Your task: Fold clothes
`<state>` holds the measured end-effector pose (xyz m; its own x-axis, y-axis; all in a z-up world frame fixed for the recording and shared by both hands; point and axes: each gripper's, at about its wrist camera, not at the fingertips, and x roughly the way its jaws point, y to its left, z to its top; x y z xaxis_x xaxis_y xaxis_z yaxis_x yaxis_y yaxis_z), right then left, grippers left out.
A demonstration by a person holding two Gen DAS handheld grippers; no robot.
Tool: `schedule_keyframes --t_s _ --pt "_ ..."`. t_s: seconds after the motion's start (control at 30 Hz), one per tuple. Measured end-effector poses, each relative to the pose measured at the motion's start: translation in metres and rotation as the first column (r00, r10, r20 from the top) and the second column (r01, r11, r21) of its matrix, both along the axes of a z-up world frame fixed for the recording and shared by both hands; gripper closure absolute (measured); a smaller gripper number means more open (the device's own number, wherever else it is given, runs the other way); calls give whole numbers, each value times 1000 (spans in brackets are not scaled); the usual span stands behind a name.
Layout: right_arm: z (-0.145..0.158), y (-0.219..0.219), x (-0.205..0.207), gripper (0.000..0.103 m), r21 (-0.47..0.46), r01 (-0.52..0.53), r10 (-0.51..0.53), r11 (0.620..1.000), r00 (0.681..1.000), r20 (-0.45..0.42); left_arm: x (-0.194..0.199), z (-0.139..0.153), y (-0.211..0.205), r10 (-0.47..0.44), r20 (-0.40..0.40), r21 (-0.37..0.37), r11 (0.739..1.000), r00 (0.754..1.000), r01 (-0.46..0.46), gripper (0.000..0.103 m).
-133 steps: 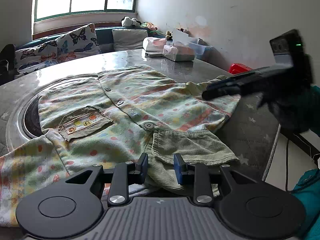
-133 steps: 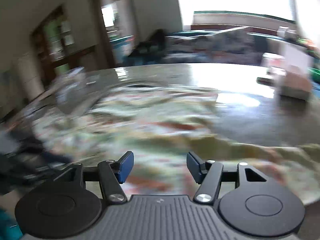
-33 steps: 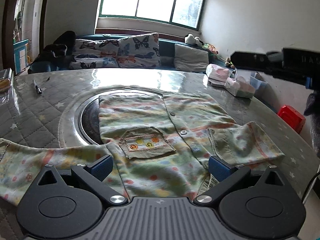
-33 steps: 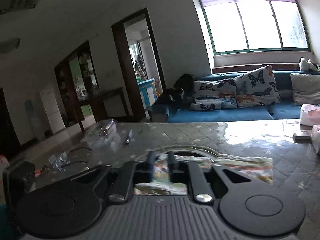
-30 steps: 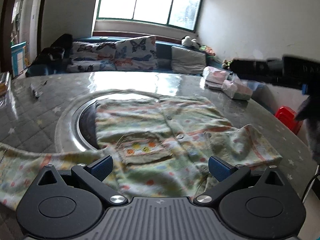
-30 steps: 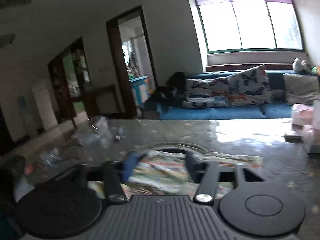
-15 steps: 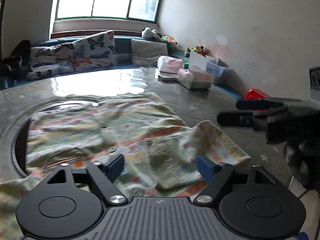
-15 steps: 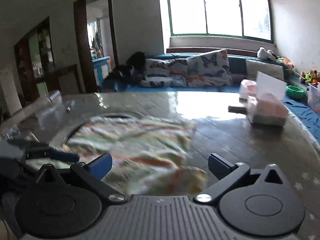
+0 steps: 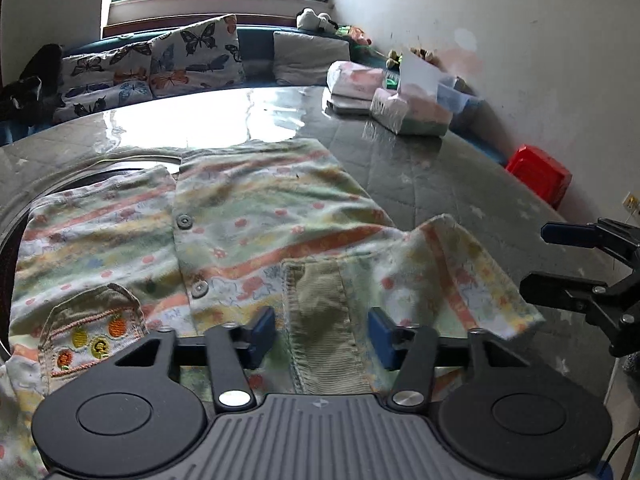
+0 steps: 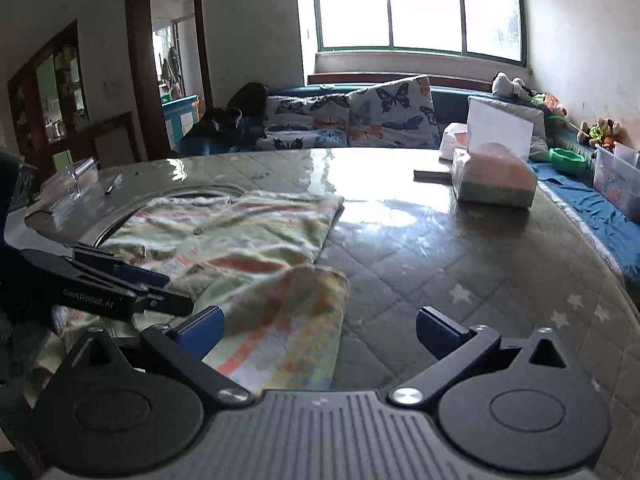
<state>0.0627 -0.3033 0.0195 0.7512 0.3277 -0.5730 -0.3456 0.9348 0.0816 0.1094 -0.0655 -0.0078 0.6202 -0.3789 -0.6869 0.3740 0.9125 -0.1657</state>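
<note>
Nearest, left gripper (image 9: 322, 336) low over the near edge of the shirt (image 9: 248, 216), jaws partly parted and astride the green corduroy cuff (image 9: 320, 320) of a sleeve already laid inward over the shirt front; no cloth pinched, as far as visible. Just right of it, right gripper (image 10: 318, 330) hovering above the sleeve's outer corner, jaws spread wide, gripping nothing.

Beyond the jaws, shirt spread face up on the quilted tabletop (image 9: 432, 168), button placket up the middle, corduroy pocket (image 9: 92, 320) at near left, far hem flat. Farther off, tissue box (image 10: 494, 178) near the tabletop's far right edge, well apart from the cloth; butterfly cushions (image 10: 352, 122) on the bench under the window.

Step in hand, by judgement: a sleeve fold, partly done, grip being reset. Next move likely calls for closing on cuff and sleeve edge together, then carrying both further across the placket, keeping the layer flat and free of bunching.
</note>
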Motion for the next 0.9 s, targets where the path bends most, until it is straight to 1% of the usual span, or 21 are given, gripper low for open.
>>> schedule_keyframes --t_s 0.03,0.07,0.1,0.13,0.17,0.27,0.37,0.53,0.67,0.77,0.9 --pt "-2 -2 -1 0 -2 -1 1 1000 1000 -5 0 0 0 1 1 0 1000 1000 -1 72" --pt "-3 -2 -2 0 -4 -3 3 1000 1000 -9 1 0 0 5 -3 -2 1000 1000 -5 80" --pt "-5 -1 -3 0 -7 -7 7 1000 1000 -13 1 0 1 8 -6 -8 1000 1000 -8 84" --pt "-6 0 -4 0 -10 -12 12 1000 1000 -16 2 1 2 10 -8 -15 1000 1000 -10 92" --pt "-7 1 -5 0 -16 -18 18 1000 1000 -19 1 2 2 12 -5 -20 1000 1000 -13 95" --pt "-11 6 -9 0 -32 -36 35 999 999 -27 -1 11 2 19 12 -41 999 1000 -19 97" --pt "-17 13 -12 0 -50 -57 55 997 998 -39 -7 31 2 21 50 -82 997 999 -17 97" --pt "-26 26 -14 0 -108 -76 73 991 997 -31 -17 75 -3 -8 143 -136 990 990 28 97" --pt "-28 29 -13 0 -134 -50 48 990 999 -18 -25 108 -7 -29 211 -168 984 977 66 97" --pt "-29 25 -14 0 -146 -26 24 989 1000 -15 -27 119 -1 -21 222 -180 982 975 62 97" --pt "-28 20 -16 0 -155 -10 8 988 1000 -17 -26 117 14 18 190 -185 983 982 17 97"
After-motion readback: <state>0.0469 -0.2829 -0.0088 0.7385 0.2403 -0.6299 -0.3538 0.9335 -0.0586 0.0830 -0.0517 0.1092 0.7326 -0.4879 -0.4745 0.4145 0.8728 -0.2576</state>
